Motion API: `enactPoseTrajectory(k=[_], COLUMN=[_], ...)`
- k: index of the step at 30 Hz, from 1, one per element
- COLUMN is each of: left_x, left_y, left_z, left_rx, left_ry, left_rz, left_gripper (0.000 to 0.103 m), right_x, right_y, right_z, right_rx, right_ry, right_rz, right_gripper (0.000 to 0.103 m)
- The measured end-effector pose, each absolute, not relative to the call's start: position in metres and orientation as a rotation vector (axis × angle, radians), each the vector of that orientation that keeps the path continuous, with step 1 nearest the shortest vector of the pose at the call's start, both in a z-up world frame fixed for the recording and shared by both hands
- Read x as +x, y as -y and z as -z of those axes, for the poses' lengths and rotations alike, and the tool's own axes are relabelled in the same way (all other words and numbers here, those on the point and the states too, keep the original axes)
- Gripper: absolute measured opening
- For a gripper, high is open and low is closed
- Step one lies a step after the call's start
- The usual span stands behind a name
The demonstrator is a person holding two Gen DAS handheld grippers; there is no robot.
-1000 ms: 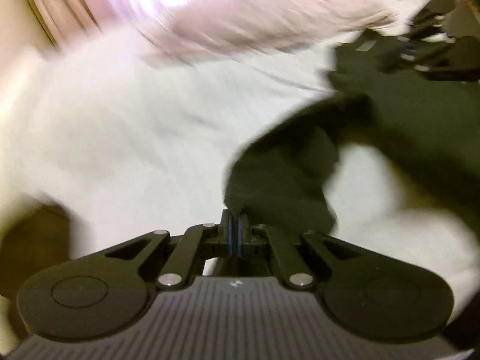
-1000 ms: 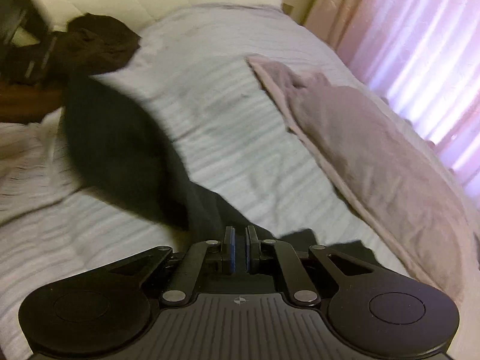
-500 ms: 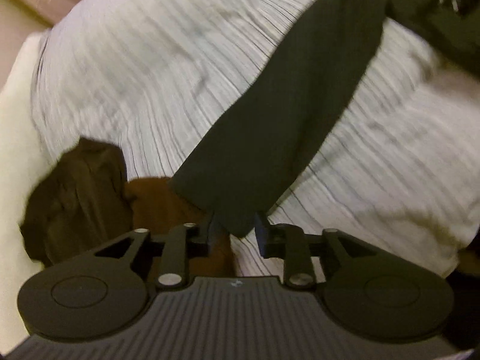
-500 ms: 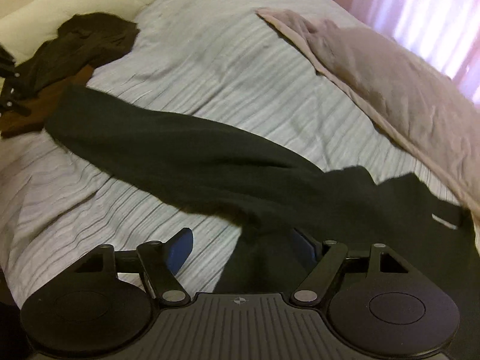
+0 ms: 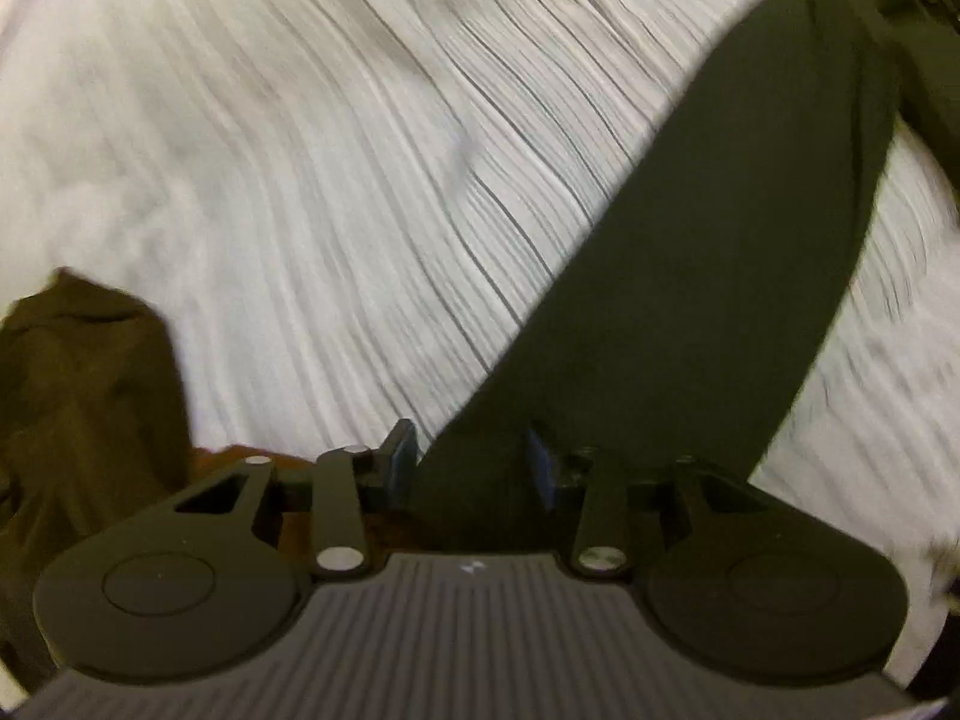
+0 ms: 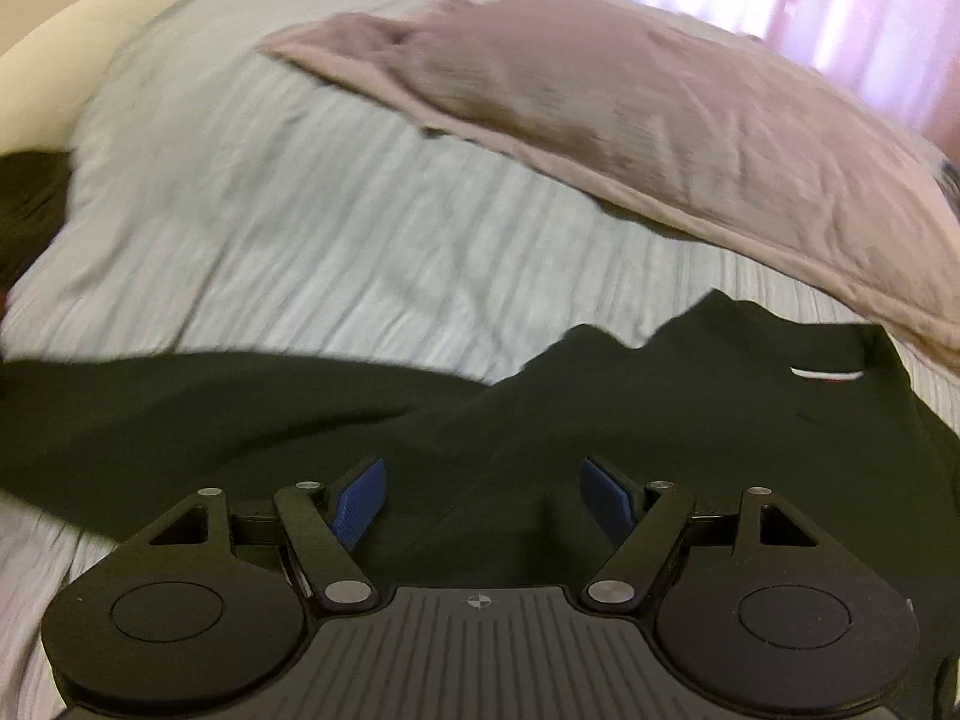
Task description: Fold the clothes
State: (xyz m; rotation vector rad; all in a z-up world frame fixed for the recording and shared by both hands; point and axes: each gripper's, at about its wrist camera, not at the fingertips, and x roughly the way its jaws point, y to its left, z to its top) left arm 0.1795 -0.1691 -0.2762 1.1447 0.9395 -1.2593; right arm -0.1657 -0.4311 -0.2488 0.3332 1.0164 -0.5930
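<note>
A black long-sleeved garment [image 6: 660, 414] lies spread on the striped grey bedsheet [image 6: 300, 228]. Its sleeve [image 5: 708, 276] stretches out across the sheet in the left wrist view. My left gripper [image 5: 471, 459] is open, with the sleeve's end lying between its blue pads. My right gripper [image 6: 483, 495] is open wide just above the garment's body, holding nothing. A white neck label [image 6: 828, 373] shows at the garment's right side.
A brown garment [image 5: 84, 396] lies bunched at the left of the left wrist view; it also shows at the left edge of the right wrist view [image 6: 30, 192]. A mauve blanket [image 6: 630, 120] lies along the far right side of the bed. Pink curtains [image 6: 840, 0] hang behind.
Both grippers were shut on the black garment a second ago and have opened. The garment has dropped flat on the sheet, sleeve stretched out. The left jaws have opened wider since.
</note>
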Motion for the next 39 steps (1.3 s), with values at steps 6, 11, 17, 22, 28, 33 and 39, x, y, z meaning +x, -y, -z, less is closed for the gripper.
enactPoseTrajectory(k=[6,11,17,22,28,33,39], left_x=[0.199,0.238,0.220,0.224,0.225,0.241,0.240], left_y=[0.158,0.149,0.140,0.130,0.135,0.145,0.174], left_z=[0.237,0.218,0.245,0.243,0.224,0.196,0.227], left_rx=[1.082,0.988,1.079,1.066,1.006,0.867,0.929], left_ry=[-0.823,-0.821,-0.852,-0.873,-0.845,-0.779,-0.777], left_rz=[1.286,1.183,1.203,1.197,1.171,1.110,1.091], left_gripper=[0.003,0.003,0.003,0.003,0.003,0.003,0.003], right_x=[-0.155,-0.158,-0.131,-0.102,-0.112,-0.126,-0.121], right_y=[0.457,0.457,0.481,0.528,0.541,0.557,0.578], right_z=[0.257,0.258,0.254,0.293,0.256,0.236,0.269], right_rx=[0.408,0.435,0.376,0.466,0.522,0.571,0.633], right_ry=[-1.002,-1.015,-0.976,-1.140,-0.983,-0.775,-0.795], right_rz=[0.733,0.777,0.714,0.742,0.792,0.797,0.794], right_gripper=[0.075,0.075,0.074,0.040,0.004,0.003,0.004])
